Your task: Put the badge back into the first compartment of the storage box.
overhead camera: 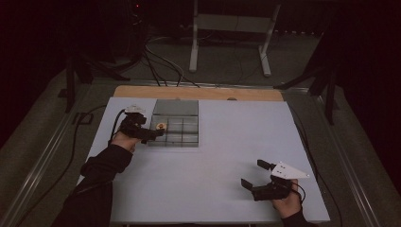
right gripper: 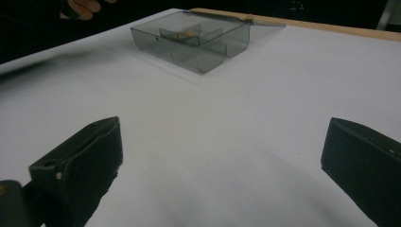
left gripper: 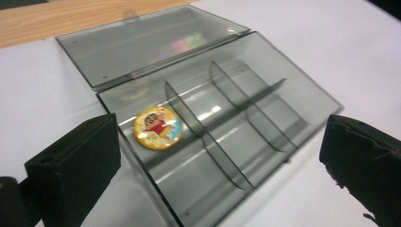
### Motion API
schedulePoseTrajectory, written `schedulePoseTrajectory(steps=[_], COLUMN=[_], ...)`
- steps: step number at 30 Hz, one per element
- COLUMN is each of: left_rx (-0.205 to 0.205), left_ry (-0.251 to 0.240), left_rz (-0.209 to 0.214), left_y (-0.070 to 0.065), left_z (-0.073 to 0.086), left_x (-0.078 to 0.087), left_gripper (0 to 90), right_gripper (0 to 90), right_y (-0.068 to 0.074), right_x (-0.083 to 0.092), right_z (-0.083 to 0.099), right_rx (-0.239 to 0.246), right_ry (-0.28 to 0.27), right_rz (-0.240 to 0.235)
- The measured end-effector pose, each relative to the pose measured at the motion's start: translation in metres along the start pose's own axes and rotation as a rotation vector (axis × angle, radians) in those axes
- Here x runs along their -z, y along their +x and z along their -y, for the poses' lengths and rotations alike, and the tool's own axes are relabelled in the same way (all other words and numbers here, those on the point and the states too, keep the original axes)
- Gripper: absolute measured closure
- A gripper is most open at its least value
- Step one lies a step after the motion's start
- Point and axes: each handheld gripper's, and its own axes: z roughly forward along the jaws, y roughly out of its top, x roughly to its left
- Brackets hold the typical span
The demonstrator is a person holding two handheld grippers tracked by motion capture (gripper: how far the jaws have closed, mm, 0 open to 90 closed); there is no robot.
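A round cartoon badge (left gripper: 158, 127) is seen lying flat in the far-left compartment of the lid-open divided box (overhead camera: 189, 138) on the surface's far left, the empty, spread-jawed left gripper (overhead camera: 153, 134) held at its left edge, likely for access, while the right gripper (overhead camera: 254, 175) is parked open at the near right.

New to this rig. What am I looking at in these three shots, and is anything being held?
There is no robot here: a person holds a two-jaw claw in each hand at a white table. The high view looks down from above the person's side. The other two pictures come from cameras riding on each claw, looking along its black jaws.

The left claw hovers at the left edge of a smoky clear plastic box with its lid folded open. The box is split into compartments, and one holds a round cartoon badge. The right claw sits over bare table, well apart from the box. Both claws are open, and neither holds anything.
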Motion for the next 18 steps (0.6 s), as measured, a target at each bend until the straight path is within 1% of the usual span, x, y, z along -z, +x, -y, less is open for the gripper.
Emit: schedulePoseTrajectory(steps=[1, 3, 4, 6, 8, 12, 16, 18], left_rx=[-0.002, -0.002, -0.003, -0.001, -0.003, -0.005, -0.005, 0.001], left_ry=[-0.001, 0.001, 0.0, 0.0, 0.003, 0.003, 0.002, -0.002], left_rz=[0.003, 0.024, 0.023, 0.037, 0.039, 0.044, 0.051, 0.058], left_y=[0.0, -0.001, -0.001, -0.001, -0.002, -0.004, -0.004, -0.005], left_z=[0.001, 0.003, 0.004, 0.007, 0.01, 0.018, 0.027, 0.031], left_x=[0.002, 0.008, 0.01, 0.015, 0.019, 0.025, 0.03, 0.032], left_gripper=[0.4, 0.4, 0.4, 0.4, 0.4, 0.4, 0.4, 0.4], right_gripper=[0.0, 0.0, 0.0, 0.0, 0.0, 0.0, 0.0, 0.0], right_y=[0.0, -0.001, 0.0, 0.0, -0.001, 0.001, 0.0, 0.0], right_x=[0.0, 0.0, 0.0, 0.0, -0.001, -0.001, -0.001, -0.001], right_z=[0.0, 0.0, 0.0, 0.0, 0.0, 0.0, 0.0, 0.0], right_rx=[-0.002, -0.006, -0.006, -0.003, -0.008, 0.001, -0.006, -0.006], right_ry=[0.001, -0.003, -0.005, 0.0, 0.001, 0.003, 0.001, 0.004], right_rz=[0.001, 0.0, 0.0, 0.0, -0.001, 0.001, 0.002, 0.002])
